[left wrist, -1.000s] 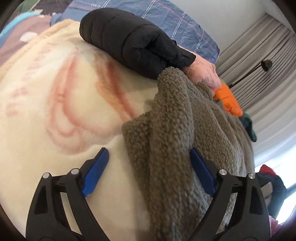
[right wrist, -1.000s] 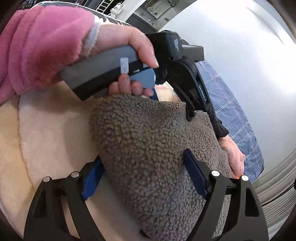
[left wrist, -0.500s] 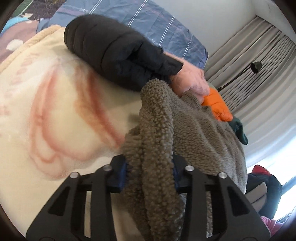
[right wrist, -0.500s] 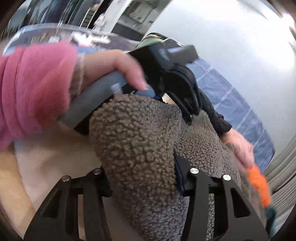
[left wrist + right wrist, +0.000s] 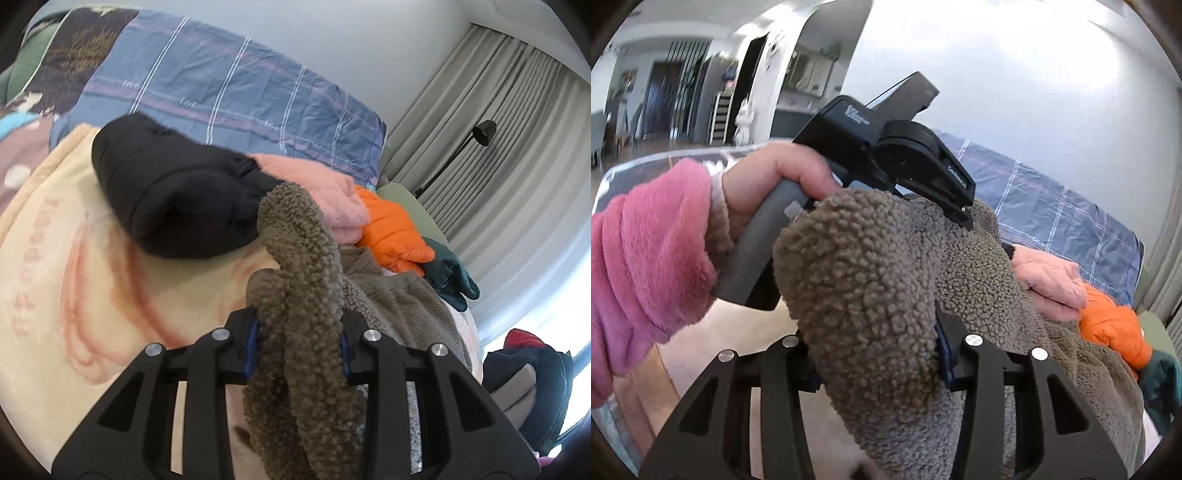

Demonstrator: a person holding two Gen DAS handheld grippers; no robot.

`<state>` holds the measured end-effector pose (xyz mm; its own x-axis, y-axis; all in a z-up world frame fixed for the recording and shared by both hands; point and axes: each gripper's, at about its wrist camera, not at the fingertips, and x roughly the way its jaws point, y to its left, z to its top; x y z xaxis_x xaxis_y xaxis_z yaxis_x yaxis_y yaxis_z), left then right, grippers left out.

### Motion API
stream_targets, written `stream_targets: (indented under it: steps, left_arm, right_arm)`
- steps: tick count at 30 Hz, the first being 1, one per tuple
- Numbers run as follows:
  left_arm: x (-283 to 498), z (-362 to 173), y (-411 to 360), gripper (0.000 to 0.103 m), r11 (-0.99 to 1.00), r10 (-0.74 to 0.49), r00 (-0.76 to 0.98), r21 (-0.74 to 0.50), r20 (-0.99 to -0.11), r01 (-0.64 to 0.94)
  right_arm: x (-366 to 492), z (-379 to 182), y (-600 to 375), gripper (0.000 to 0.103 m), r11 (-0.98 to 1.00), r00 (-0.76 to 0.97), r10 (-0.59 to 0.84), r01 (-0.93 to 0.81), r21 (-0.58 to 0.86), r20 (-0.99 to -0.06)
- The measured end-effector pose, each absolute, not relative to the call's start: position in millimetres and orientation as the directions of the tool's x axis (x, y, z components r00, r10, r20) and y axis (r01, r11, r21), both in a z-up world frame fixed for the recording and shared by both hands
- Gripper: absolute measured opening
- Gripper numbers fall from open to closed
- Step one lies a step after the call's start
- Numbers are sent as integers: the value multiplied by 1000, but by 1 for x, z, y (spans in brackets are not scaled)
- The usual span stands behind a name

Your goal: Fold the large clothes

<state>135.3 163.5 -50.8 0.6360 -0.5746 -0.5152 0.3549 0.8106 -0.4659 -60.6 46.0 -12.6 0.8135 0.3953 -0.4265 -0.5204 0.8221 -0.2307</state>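
Both tongs, left (image 5: 298, 341) and right (image 5: 877, 356), clamped on the bunched fleece (image 5: 303, 295); left hand (image 5: 768, 188) fisted round its handle.

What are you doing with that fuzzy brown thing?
A person is folding a fuzzy brown fleece on a bed. Each hand holds a hand-held gripper, and both, the left hand-held gripper and the right hand-held gripper, are clamped on bunched edges of it. Other clothes, a black jacket and an orange jacket, lie behind on the cream blanket.
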Motion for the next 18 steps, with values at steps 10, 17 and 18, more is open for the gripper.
stream_targets:
  steps: [10,17,18]
  left_arm:
    - [122,18,70,31,830,-556,666,-368,-497,418]
    - [124,40,-43,31,838,-536,649,-249,-539,485]
    - [124,39,-59,31,836,-535,644,-234,-547,496]
  right_arm:
    - [-73,31,-48,42,899,860,416,-438,-12,-295]
    - [-76,41,-152,40,916,889,390,-346,203,-241]
    - [-77,39,-167,40,914,893,383,-329,236,-235]
